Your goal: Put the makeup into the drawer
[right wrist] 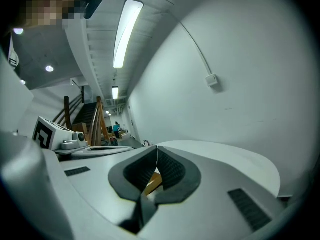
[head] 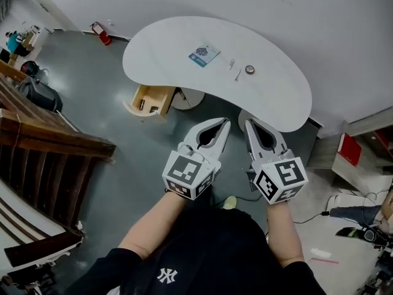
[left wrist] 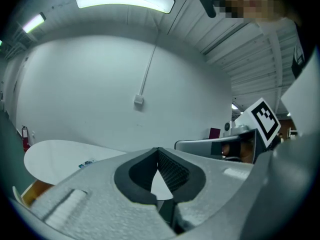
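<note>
A white kidney-shaped table (head: 276,97) carries the makeup: a round compact (head: 249,70), a thin stick (head: 237,75), a small silver piece (head: 232,64) and a blue-and-white packet (head: 204,55). Under the table's left end a wooden drawer (head: 150,100) stands pulled out. My left gripper (head: 225,122) and right gripper (head: 249,123) hang side by side in the air short of the table's near edge. Both are shut, with nothing between the pads. In the left gripper view the left gripper (left wrist: 158,150) points at the table (left wrist: 60,156). The right gripper (right wrist: 157,148) shows the drawer (right wrist: 152,183) through its jaw hollow.
A wooden staircase (head: 43,140) fills the left side. A red fire extinguisher (head: 101,34) stands by the far wall. At the right are a red box (head: 349,149) and cables (head: 344,208) on the floor. The table's pedestal (head: 187,98) sits beside the drawer.
</note>
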The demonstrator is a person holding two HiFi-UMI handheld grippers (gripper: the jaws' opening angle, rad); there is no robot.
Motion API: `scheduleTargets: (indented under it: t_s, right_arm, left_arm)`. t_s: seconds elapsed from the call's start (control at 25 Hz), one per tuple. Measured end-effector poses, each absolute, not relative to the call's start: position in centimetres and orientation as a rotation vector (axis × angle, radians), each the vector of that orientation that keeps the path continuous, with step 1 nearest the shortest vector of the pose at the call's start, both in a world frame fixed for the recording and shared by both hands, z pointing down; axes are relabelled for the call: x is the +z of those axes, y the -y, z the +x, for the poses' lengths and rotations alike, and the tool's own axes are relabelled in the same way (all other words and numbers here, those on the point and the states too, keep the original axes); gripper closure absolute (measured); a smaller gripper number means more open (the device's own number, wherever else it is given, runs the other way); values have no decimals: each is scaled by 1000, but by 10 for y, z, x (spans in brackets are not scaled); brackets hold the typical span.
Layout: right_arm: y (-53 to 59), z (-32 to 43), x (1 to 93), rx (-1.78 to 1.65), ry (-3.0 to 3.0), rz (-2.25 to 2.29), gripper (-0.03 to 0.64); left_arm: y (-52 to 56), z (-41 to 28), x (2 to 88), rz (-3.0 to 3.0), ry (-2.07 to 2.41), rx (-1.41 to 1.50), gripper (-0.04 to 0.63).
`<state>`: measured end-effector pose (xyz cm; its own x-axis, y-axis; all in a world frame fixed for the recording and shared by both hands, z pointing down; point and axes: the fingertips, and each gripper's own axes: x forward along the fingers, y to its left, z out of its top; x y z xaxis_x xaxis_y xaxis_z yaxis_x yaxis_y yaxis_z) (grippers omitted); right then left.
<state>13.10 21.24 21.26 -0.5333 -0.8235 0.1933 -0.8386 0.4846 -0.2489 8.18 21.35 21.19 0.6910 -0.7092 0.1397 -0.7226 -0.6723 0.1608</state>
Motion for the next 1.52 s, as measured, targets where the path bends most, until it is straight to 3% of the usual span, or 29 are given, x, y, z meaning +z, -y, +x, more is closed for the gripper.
scheduleTargets:
  t_s: [0.6,1.28,1.52]
  right_arm:
    - [-97,70,257,536,2436,1615,600]
    - [18,120,388,737,2241,1588,595]
    - [59,140,445,833,2181,1518,552]
  left_arm:
    - [-96,24,252,2708,955,87,584]
    - [7,67,333,2665,933,195,586]
    - [51,88,375,2616,954,254,585]
